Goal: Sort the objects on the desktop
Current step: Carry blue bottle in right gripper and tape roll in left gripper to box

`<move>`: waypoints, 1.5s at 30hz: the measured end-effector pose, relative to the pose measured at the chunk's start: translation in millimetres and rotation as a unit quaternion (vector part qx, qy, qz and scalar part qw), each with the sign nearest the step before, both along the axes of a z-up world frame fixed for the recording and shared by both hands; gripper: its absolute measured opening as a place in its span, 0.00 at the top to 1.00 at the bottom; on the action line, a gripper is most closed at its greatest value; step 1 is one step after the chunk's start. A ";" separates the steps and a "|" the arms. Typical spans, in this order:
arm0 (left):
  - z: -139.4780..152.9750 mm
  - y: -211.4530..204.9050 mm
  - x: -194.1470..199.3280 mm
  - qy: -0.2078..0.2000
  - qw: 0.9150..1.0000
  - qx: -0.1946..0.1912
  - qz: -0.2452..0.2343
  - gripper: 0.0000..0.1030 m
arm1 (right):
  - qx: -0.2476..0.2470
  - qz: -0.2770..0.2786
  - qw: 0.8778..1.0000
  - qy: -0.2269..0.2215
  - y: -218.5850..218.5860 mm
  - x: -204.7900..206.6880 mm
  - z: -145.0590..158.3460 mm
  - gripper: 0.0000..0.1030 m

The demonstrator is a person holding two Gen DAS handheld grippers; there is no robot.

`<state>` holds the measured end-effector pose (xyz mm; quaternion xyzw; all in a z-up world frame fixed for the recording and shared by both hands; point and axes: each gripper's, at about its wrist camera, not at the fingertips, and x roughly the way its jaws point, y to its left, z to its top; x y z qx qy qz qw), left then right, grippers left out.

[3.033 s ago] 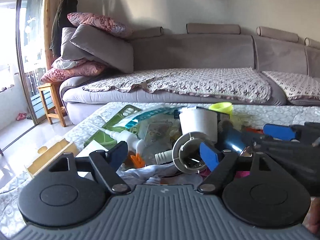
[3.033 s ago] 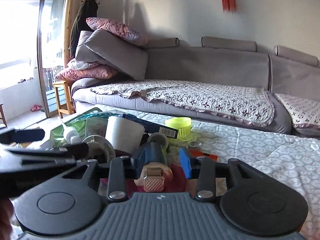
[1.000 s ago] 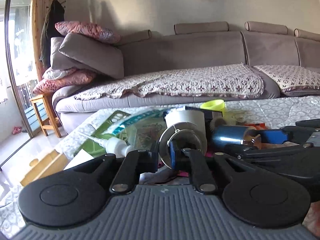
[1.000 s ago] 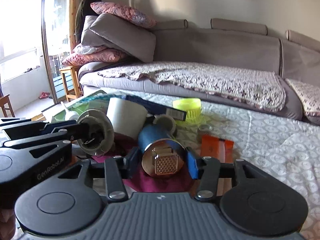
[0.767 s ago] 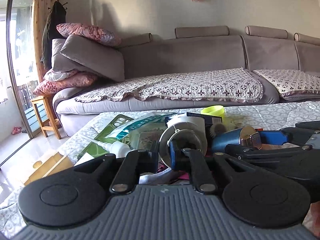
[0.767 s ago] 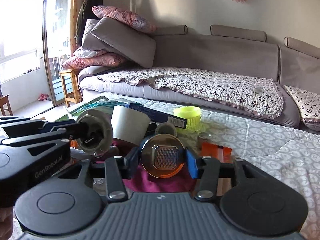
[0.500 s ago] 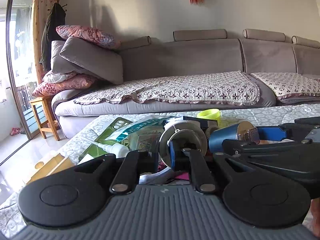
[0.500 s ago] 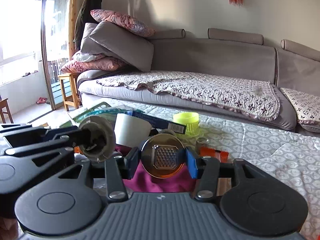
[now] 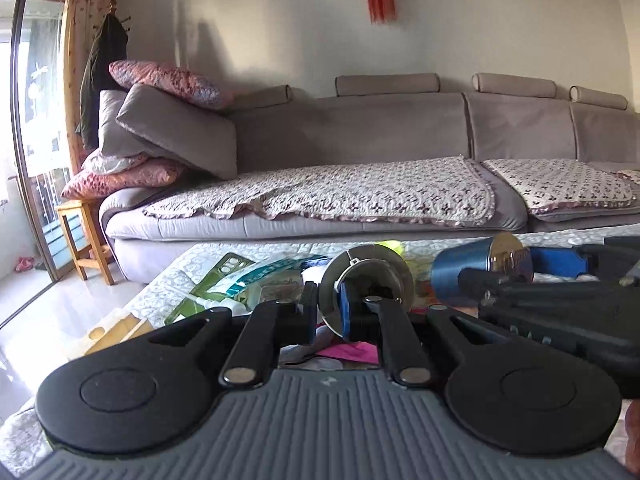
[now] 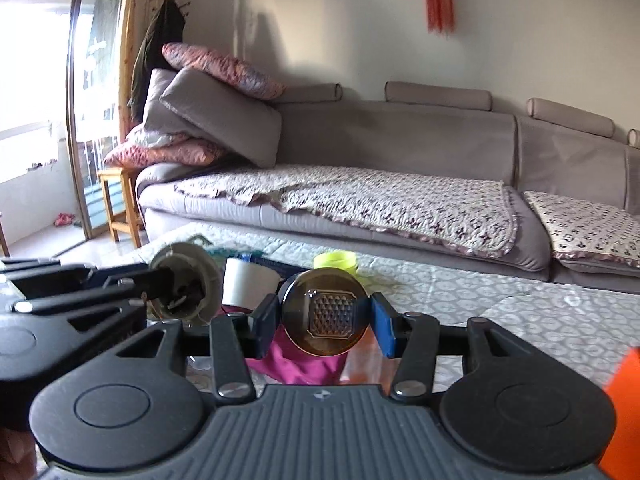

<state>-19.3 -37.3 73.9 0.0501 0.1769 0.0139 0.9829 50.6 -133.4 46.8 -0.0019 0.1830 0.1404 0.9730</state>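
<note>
Left tongs (image 9: 326,312) pinch a round grey fitting's (image 9: 366,276) thin rim at frame centre; right tongs (image 10: 324,316) clamp a blue cylinder (image 10: 324,316). Either could slip and fall.

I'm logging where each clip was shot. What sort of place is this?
Most likely a home living room: a long grey sofa with stacked cushions, a coat hanging by a glass door, and a cluttered low table in front.

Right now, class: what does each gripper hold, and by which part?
Left gripper pinches the grey round fitting by its rim. Right gripper clamps the blue cylinder across its sides.
</note>
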 end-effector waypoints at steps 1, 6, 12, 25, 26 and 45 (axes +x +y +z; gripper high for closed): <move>2.4 -2.9 -4.3 -0.002 1.000 0.001 -0.003 0.87 | 0.002 -0.002 1.000 -0.006 -2.4 -5.9 4.8 0.54; 12.3 -14.1 -13.6 -0.001 1.000 0.003 -0.015 0.87 | 0.016 -0.011 0.999 -0.027 -18.1 -30.3 23.1 0.54; 20.8 -28.9 -17.9 0.002 1.000 0.005 -0.022 0.87 | 0.031 -0.028 0.998 -0.047 -48.6 -52.6 34.7 0.54; 38.5 -86.3 -40.9 0.021 0.995 0.025 -0.095 0.87 | 0.090 -0.129 0.987 -0.006 -135.1 -99.8 46.6 0.55; 40.3 -91.7 -42.1 0.020 0.994 0.026 -0.104 0.87 | 0.093 -0.140 0.986 -0.010 -141.8 -103.7 46.1 0.55; 18.1 -184.1 -42.6 0.034 0.970 0.031 -0.237 0.87 | 0.135 -0.288 0.948 0.023 -255.1 -129.3 -6.2 0.55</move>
